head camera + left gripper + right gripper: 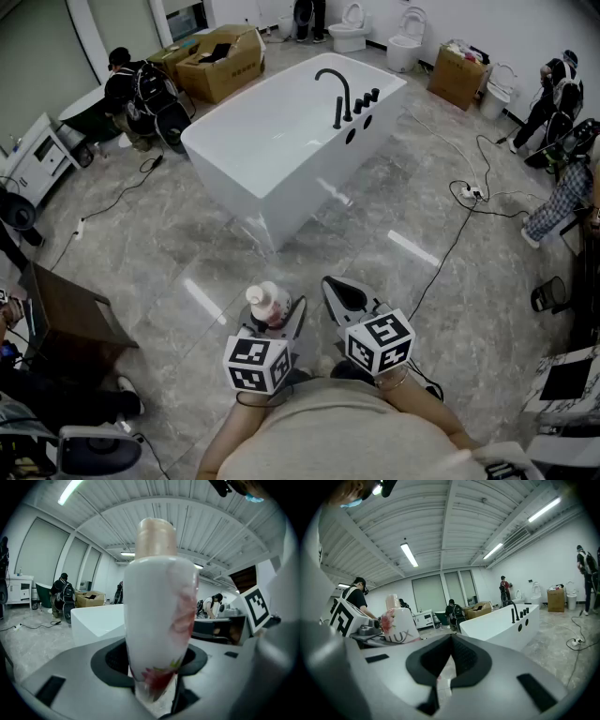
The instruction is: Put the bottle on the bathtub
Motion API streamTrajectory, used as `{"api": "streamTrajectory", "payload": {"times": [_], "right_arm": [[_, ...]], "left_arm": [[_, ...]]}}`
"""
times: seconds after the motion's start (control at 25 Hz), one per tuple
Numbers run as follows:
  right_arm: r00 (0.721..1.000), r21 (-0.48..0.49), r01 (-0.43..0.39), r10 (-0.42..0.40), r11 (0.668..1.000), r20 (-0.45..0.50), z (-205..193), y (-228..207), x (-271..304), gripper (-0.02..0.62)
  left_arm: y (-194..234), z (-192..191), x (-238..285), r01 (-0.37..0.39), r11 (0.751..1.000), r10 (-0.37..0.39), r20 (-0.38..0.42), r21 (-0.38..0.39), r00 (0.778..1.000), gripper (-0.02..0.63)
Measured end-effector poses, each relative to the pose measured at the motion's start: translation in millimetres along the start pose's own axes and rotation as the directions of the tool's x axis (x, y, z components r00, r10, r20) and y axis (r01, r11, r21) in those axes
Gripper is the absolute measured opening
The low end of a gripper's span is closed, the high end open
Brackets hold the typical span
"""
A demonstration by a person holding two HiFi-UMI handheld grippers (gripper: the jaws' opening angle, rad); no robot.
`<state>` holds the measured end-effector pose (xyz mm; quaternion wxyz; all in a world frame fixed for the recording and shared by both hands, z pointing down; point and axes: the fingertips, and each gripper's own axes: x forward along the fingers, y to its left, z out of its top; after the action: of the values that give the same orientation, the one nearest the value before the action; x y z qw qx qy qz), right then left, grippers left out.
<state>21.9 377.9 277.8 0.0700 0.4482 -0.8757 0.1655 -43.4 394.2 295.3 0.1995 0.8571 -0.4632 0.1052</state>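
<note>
Two tools, one bottle, one bathtub. The left tool (274, 324) is clamped on the lower body of the bottle (266, 302), which stands cap-up between its jaws, well apart from the white bathtub (281, 141) ahead. The bottle is white with a pale pink cap and red flower print. Just beside it, the right tool (337, 292) has its jaws together, empty.

I see right gripper (450, 640), 2 jaws pressed together, nothing between. Upright bottle (397, 623) with pale cap at view's left. White bathtub (499, 625) ahead, black faucet (513, 611) on rim.
</note>
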Motion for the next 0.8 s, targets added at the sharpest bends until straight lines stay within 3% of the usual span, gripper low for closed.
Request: {"api": "streamTrajectory", "payload": {"times": [0.52, 0.8], "right_arm": [[1.000, 0.022, -0.031, 0.031, 0.999, 0.001, -0.2, -1.7, 8.1, -0.003], [0.999, 0.068, -0.028, 0.025, 0.997, 0.042, -0.2, -25.7, -1.3, -0.002]], "left_arm": [[15.9, 4.8, 3.0, -0.041, 0.999, 0.041, 0.020, -0.030, 0.999, 0.228], [7.1, 2.4, 20.0, -0.056, 0.998, 0.058, 0.030, -0.041, 0.998, 0.229]]}}
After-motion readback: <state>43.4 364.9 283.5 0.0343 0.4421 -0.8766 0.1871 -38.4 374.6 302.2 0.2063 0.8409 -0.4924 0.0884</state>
